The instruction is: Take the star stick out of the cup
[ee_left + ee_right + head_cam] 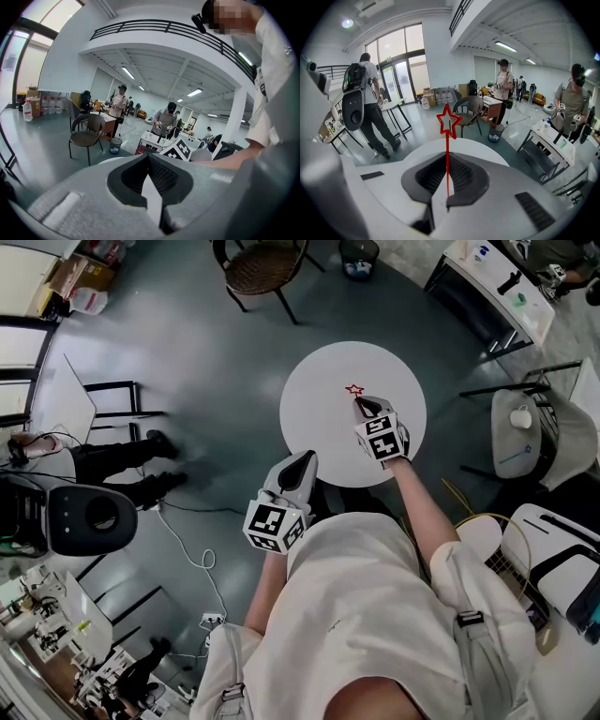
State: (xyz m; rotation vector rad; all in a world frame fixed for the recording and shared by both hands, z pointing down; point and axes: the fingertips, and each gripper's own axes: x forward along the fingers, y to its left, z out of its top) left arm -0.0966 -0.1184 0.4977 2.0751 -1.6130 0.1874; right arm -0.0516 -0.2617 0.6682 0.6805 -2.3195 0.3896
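White-shirted person point(375, 596) at near side of round table point(323, 418), right gripper point(361, 406) clenched on red star stick point(447, 140) above it, left gripper point(302, 465) closed on nothing at its rim, wicker chair point(262, 266) beyond.

Star stick point(353, 389) ahead of the right gripper point(361, 405), over the desk point(319, 418)
The stick's lower end sits between that gripper's jaws. The left gripper point(302, 460) lies to its left and nearer the person, at the desk's near edge. A chair point(262, 266) stands beyond the desk, ahead of both grippers.
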